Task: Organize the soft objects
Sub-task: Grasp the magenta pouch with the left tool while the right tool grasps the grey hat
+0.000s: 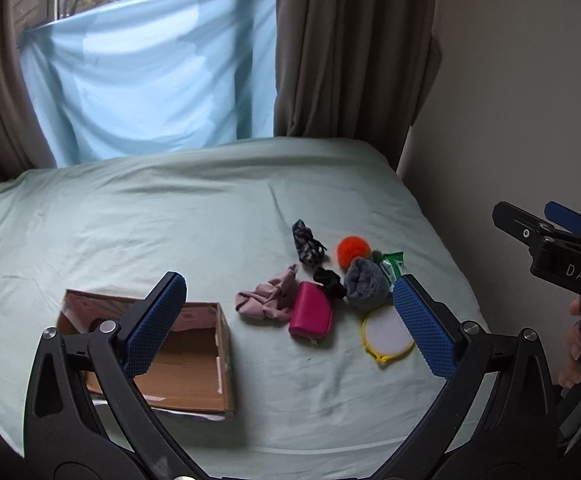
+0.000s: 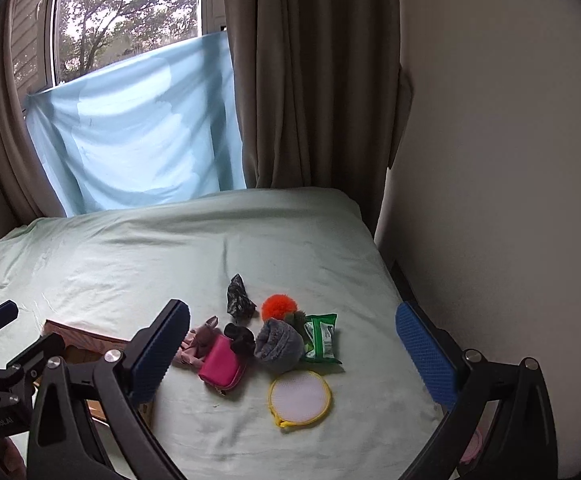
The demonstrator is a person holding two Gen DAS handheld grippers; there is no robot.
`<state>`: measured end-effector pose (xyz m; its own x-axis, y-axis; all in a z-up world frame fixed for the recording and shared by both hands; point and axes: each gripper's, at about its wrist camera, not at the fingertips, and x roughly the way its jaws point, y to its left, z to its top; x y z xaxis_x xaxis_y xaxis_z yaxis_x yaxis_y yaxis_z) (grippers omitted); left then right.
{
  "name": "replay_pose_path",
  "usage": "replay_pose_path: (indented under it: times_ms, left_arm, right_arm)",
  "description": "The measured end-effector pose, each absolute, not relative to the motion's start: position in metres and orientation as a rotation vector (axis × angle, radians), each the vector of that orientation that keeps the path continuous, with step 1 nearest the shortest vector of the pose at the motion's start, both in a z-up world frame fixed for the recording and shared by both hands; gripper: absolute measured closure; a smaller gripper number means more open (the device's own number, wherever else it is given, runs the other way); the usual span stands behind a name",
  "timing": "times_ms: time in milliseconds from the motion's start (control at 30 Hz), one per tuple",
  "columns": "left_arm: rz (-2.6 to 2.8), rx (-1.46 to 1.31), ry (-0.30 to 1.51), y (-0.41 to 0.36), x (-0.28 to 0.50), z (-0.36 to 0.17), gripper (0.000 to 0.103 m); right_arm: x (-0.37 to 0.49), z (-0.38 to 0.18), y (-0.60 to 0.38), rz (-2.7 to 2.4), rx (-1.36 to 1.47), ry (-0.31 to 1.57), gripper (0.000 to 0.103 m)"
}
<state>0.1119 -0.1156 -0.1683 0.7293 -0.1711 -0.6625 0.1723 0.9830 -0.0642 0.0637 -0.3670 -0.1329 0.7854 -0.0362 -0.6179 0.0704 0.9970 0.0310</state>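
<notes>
Soft objects lie bunched on the pale green bed: a pink cloth [image 1: 266,298] [image 2: 198,340], a magenta pouch [image 1: 311,314] [image 2: 222,364], a black scrunchie [image 1: 330,280] [image 2: 240,336], a grey rolled sock [image 1: 364,282] [image 2: 278,344], an orange pom-pom [image 1: 353,251] [image 2: 278,306], a patterned cloth [image 1: 307,242] [image 2: 239,294], a green packet [image 1: 393,266] [image 2: 322,338] and a round yellow-rimmed mesh pouch [image 1: 386,330] [image 2: 299,397]. An open cardboard box [image 1: 194,364] [image 2: 86,342] stands left of them. My left gripper [image 1: 290,328] and right gripper [image 2: 290,360] are open and empty, above the bed.
The bed [image 1: 170,220] meets a white wall [image 1: 510,120] on the right. Brown curtains [image 1: 350,48] and a blue sheet [image 1: 150,80] hang over the window behind. The right gripper's body [image 1: 562,252] shows at the right edge of the left wrist view.
</notes>
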Motion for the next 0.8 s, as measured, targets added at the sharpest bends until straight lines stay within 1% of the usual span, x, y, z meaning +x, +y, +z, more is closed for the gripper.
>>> replay_pose_path:
  times_ms: [133, 333, 500, 567, 667, 700, 733, 800]
  left_arm:
    - [-0.224, 0.009, 0.775, -0.141, 0.138, -0.223, 0.001]
    - [-0.258, 0.119, 0.821, -0.178, 0.173, -0.296, 0.001]
    - [-0.255, 0.138, 0.879, -0.194, 0.204, -0.358, 0.004]
    - [-0.258, 0.149, 0.897, -0.202, 0.214, -0.383, 0.006]
    - [-0.268, 0.182, 0.92, -0.213, 0.227, -0.412, 0.008]
    - [-0.27, 0.197, 0.923, -0.217, 0.231, -0.421, 0.009]
    - [-0.266, 0.212, 0.923, -0.22, 0.236, -0.428, 0.009]
    - [-0.26, 0.213, 0.935, -0.223, 0.244, -0.442, 0.009]
  right_arm:
    - [0.097, -0.181, -0.38, 0.006, 0.051, 0.707, 0.0]
    - [0.144, -0.243, -0.387, 0.081, 0.03, 0.752, 0.001]
    - [0.178, -0.298, -0.387, 0.15, 0.01, 0.791, 0.005]
    - [0.189, -0.318, -0.385, 0.177, 0.0, 0.81, 0.008]
    - [0.205, -0.346, -0.385, 0.209, -0.015, 0.847, 0.016]
    - [0.212, -0.357, -0.386, 0.219, -0.015, 0.865, 0.023]
    - [0.217, -0.364, -0.387, 0.229, -0.014, 0.879, 0.026]
    - [0.227, -0.378, -0.387, 0.252, -0.015, 0.905, 0.027]
